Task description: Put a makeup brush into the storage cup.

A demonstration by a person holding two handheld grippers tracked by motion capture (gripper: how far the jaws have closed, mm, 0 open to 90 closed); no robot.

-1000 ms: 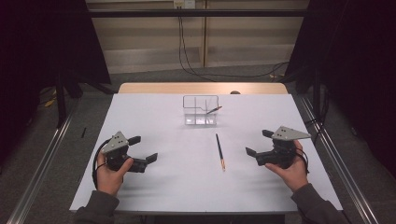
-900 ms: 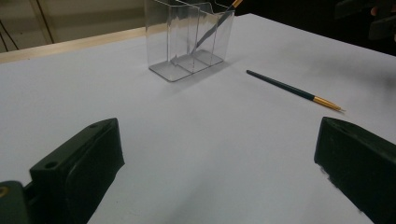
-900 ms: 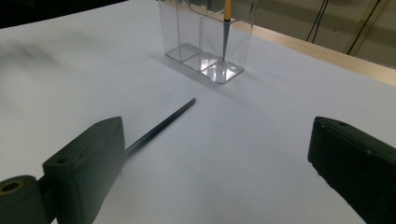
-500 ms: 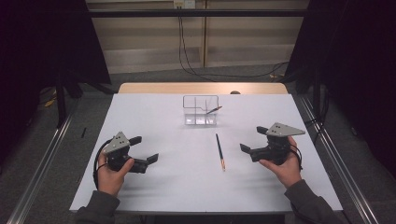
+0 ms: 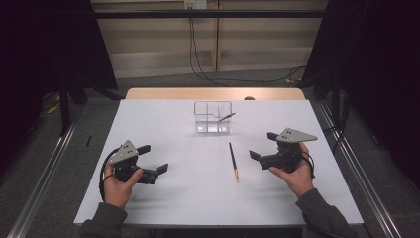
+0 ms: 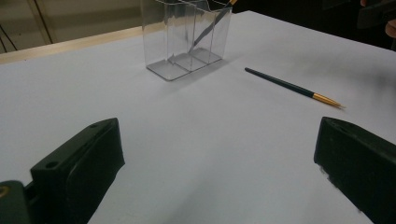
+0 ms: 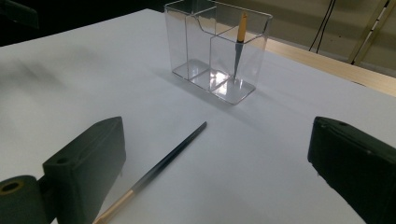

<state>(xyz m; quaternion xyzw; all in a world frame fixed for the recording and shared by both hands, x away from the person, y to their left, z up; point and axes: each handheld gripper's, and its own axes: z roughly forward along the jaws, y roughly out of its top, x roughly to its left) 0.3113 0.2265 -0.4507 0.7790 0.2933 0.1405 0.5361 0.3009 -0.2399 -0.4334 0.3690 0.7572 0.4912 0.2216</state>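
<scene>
Showing both grippers (image 5: 151, 159) (image 5: 263, 145), pen (image 5: 233, 160) between

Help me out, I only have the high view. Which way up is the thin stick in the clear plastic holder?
Observer: The right gripper view shows the thin stick leaning yellow end up, dark tip down, in an end section of the clear plastic holder.
Operator: And the loose dark stick with the gold end?
Observer: The loose dark stick lies flat, running close beside one of the right gripper fingers.
Operator: Left gripper?
Observer: The left gripper has its fingers wide apart over bare white table.
</scene>
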